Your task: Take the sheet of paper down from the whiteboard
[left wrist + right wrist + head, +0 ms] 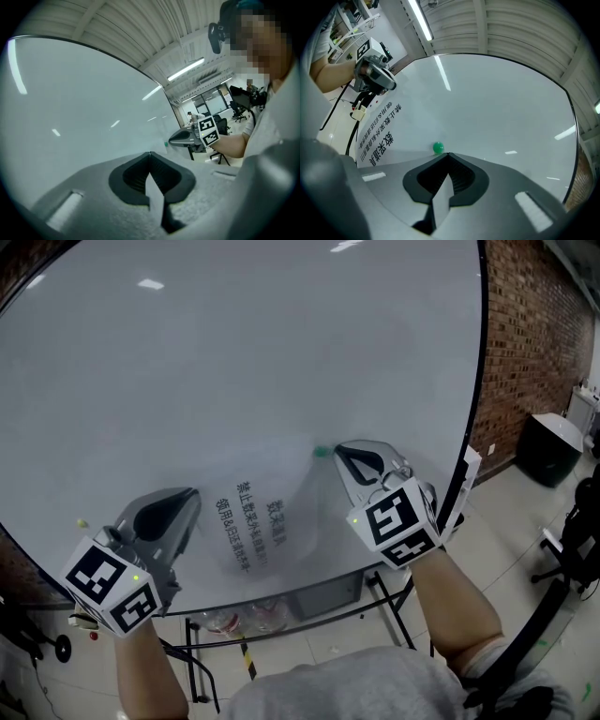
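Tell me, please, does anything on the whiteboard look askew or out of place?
The sheet of paper seems held by a single green magnet at one corner; no other magnet shows on it. Nothing else on the whiteboard stands out.

The whiteboard [234, 381] face is bare above the paper [267, 521] and toward the left edge, giving free approach there. One raised obstacle, a green magnet [322, 452], sits at the paper's upper right corner, just beside the right gripper [349, 454]. The left gripper [183, 495] stands near the paper's left side. A brick wall [534, 334] lies beyond the right edge.
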### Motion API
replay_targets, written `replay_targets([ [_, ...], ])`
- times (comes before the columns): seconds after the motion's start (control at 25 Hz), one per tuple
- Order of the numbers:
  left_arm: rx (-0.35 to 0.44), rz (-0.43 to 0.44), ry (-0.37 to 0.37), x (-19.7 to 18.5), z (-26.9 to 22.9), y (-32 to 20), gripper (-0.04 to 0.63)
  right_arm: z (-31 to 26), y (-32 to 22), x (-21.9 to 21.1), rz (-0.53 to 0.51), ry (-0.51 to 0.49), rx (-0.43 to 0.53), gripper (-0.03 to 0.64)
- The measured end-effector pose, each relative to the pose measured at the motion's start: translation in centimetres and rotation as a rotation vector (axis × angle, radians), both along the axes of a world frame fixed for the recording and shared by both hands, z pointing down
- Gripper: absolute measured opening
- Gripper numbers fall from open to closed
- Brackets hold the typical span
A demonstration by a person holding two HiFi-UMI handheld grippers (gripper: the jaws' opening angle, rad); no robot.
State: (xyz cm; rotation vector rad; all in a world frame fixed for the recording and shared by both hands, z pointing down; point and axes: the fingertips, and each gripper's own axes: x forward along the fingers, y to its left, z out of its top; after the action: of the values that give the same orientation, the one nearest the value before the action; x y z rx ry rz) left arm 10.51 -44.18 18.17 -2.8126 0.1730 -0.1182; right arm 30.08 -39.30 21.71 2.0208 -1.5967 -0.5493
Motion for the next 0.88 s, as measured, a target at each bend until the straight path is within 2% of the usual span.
replay_targets([
  [0.2, 0.002, -0.014, 0.004, -0.8, -0.1, -0.1, 0.002, 0.2, -0.1, -0.4, -0.014, -0.012, 0.002, 0.002],
  [0.52, -0.007, -0.010, 0.017, -1.8, -0.3, -0.6, 0.002, -0.5, -1.4, -3.6, -0.055, 0.018, 0.002, 0.002],
  [0.88, -0.015, 0.000, 0.023, -1.9, -0.2, -0.7, 0.002, -0.7, -2.2, -4.6, -0.064, 0.025, -0.007, 0.002],
])
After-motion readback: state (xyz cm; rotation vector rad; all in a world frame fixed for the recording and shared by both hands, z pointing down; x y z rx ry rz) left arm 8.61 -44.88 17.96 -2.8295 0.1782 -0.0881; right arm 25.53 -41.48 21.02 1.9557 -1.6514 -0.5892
